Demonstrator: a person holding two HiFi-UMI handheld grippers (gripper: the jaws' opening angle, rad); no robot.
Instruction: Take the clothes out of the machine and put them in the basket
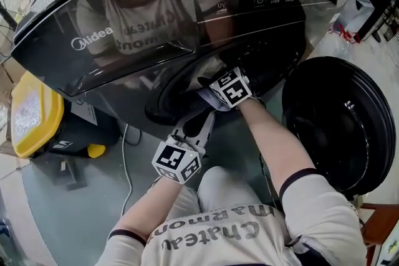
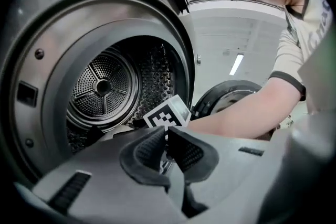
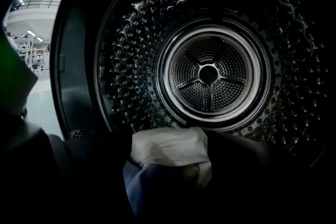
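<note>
In the head view your right gripper (image 1: 215,95) reaches into the drum (image 1: 177,103), and its tips are hidden in that dark opening. In the right gripper view its jaws are only dark shapes, standing apart at both sides of a white and blue cloth bundle (image 3: 168,147). The bundle's lower part sinks in shadow, so which garments it holds you cannot tell. The yellow container (image 1: 31,112) is cut by the head view's left edge.
</note>
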